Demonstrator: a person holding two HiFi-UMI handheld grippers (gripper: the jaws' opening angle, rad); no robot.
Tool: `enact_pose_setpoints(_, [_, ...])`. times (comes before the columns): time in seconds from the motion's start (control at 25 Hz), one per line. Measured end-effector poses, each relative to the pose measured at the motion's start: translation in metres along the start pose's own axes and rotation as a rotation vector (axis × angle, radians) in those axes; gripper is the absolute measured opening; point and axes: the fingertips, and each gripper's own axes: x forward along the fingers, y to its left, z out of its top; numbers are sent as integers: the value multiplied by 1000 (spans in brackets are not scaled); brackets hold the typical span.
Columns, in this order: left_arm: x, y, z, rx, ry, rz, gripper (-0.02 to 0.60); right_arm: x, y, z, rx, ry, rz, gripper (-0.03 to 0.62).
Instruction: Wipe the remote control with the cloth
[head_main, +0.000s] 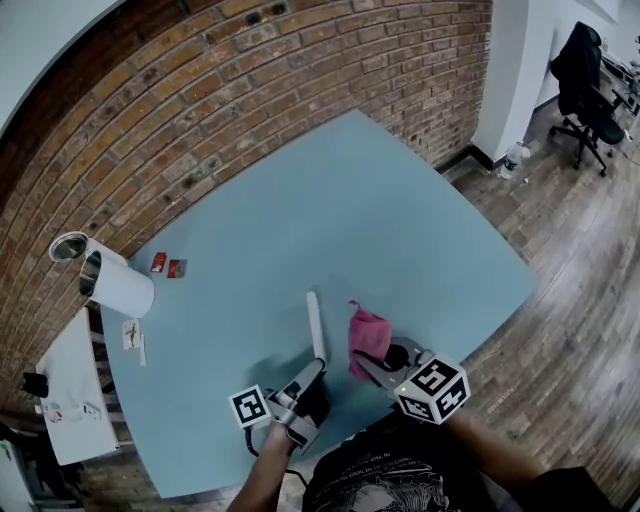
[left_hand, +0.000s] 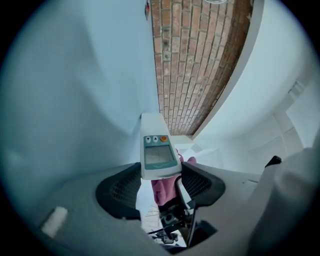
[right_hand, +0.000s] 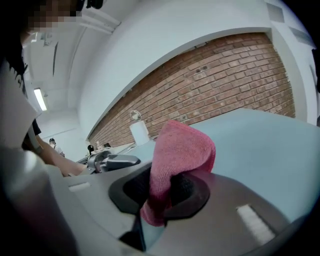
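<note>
Status: both pickups look done. The left gripper (left_hand: 161, 176) has its jaws fairly wide and clamped on the near end of the remote control (left_hand: 159, 150), holding it roughly level above the blue table (head_main: 400, 220), long axis pointing away from the person. The right gripper (right_hand: 165, 192) has its jaws nearly together, pinched on the pink cloth (right_hand: 180, 150), which stands up out of them in a folded bunch. In the head view the cloth sits just to the right of the remote with a thin strip of table showing between them, so I read no contact right now (the left gripper view shows pink under the remote's near end, but I can't tell if it touches). My take: the wipe itself is what's left; I can't say whether any face has been covered yet. The remote is a slim white bar with a small grey screen in a teal frame, two small buttons and an orange one above the screen. No visible dirt or smears at this resolution.
</note>
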Motion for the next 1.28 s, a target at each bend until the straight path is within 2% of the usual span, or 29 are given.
enact_pose_setpoints(0.12, [-4, 6, -3, 140, 59, 103, 241, -4, -14, 3, 16, -12, -30, 67])
enact_pose_setpoints(0.24, [-11, 19, -4, 342, 142, 279, 239, -5, -23, 5, 33, -19, -39, 67])
enact_pose_setpoints(0.48, [-21, 35, -6, 704, 288, 579, 239, 1, -25, 6, 30, -8, -4, 67])
enact_pose_setpoints(0.6, [-26, 40, -8, 844, 357, 695, 241, 5, -24, 5, 20, 4, 20, 67])
enact_pose_setpoints(0.76, [-27, 42, -10, 973, 409, 811, 241, 8, -26, 3, 0, 23, 52, 67])
enact_pose_setpoints(0.92, [-28, 46, -11, 1067, 434, 910, 242, 15, -24, 1, -25, 48, 95, 67])
enact_pose_setpoints(1.08, [-29, 52, -14, 1110, 448, 995, 245, 18, -24, -2, -65, 94, 112, 67])
enact_pose_setpoints(1.28, [-27, 56, -10, 1143, 410, 1069, 259, 21, -26, 1, -85, 125, 176, 67])
